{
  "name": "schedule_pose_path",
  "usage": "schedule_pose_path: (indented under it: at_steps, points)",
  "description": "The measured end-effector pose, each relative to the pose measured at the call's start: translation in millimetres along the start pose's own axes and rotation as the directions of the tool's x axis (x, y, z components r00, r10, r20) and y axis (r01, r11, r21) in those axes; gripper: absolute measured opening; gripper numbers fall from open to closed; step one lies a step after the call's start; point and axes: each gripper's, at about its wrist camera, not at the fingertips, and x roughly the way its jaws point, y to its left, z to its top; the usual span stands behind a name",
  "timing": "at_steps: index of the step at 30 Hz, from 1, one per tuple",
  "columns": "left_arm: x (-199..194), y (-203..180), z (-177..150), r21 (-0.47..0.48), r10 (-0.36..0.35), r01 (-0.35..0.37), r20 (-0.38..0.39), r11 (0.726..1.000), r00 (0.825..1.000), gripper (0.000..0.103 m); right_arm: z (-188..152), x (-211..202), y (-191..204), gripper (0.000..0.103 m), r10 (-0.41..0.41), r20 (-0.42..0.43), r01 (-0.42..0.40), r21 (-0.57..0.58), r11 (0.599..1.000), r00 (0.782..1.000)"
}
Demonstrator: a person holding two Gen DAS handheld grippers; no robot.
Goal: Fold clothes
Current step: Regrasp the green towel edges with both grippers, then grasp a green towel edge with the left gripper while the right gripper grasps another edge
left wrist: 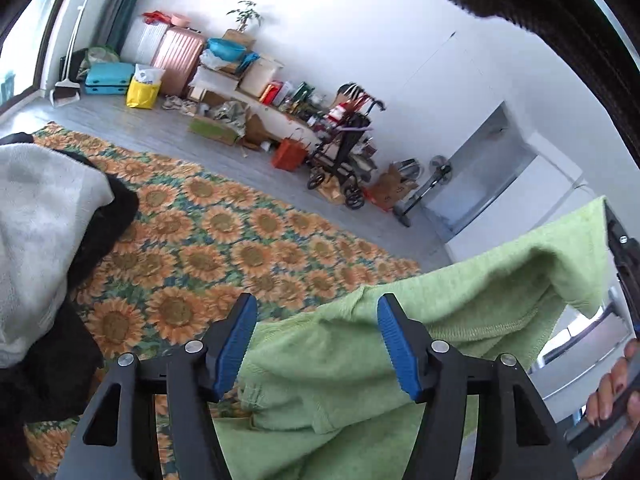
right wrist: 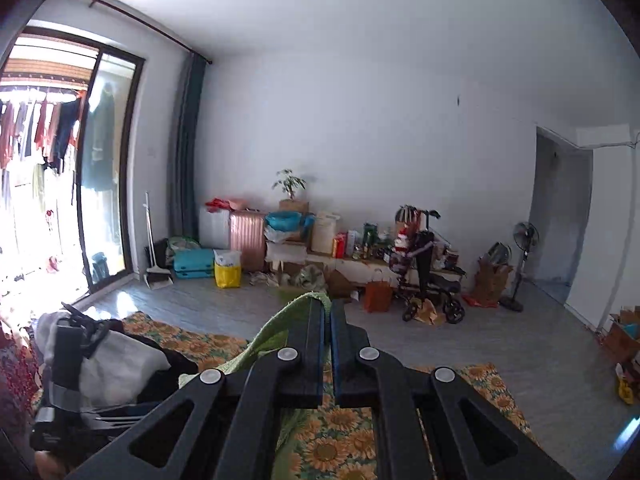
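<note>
A light green garment (left wrist: pixel 460 312) hangs in the air over the sunflower-print sheet (left wrist: pixel 224 236). My left gripper (left wrist: pixel 316 312) is open, its blue-padded fingers (left wrist: pixel 236 344) spread on either side of the garment's lower edge, not gripping it. My right gripper (right wrist: pixel 326 312) is shut on a corner of the green garment (right wrist: pixel 276 332), which drapes down to the left of its fingers. The right gripper and the hand holding it also show in the left wrist view (left wrist: pixel 624 256) at the far right, at the garment's upper corner.
A pile of white and black clothes (left wrist: pixel 44 216) lies on the sheet at the left; it also shows in the right wrist view (right wrist: pixel 120 360). Across the grey floor stand suitcases (right wrist: pixel 248 240), boxes, a stroller (right wrist: pixel 424 272) and a fan (right wrist: pixel 524 264) by the far wall.
</note>
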Motion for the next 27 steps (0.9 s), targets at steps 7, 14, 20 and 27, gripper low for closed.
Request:
schedule_pose_path:
  at_steps: [7, 14, 20, 27]
  points:
    - [59.8, 16.9, -25.0, 0.020, 0.077, -0.074, -0.161, 0.997, 0.984, 0.063, -89.4, 60.4, -105.1, 0.004, -0.227, -0.264, 0.242, 0.024, 0.970, 0.937]
    - [113.0, 20.5, -58.5, 0.067, 0.116, -0.100, -0.305, 0.993, 0.945, 0.063, -204.5, 53.7, -193.5, 0.004, -0.275, -0.503, 0.317, -0.002, 0.948, 0.819]
    - [133.0, 12.8, -75.9, 0.094, 0.115, -0.087, -0.358, 0.992, 0.927, 0.063, -288.0, 48.7, -213.6, 0.005, -0.207, -0.641, 0.300, 0.040, 0.953, 0.740]
    - [130.6, 2.4, -77.0, 0.084, 0.074, -0.047, -0.349, 0.995, 0.934, 0.063, -280.3, 53.1, -190.5, 0.041, -0.139, -0.614, 0.233, 0.075, 0.970, 0.777]
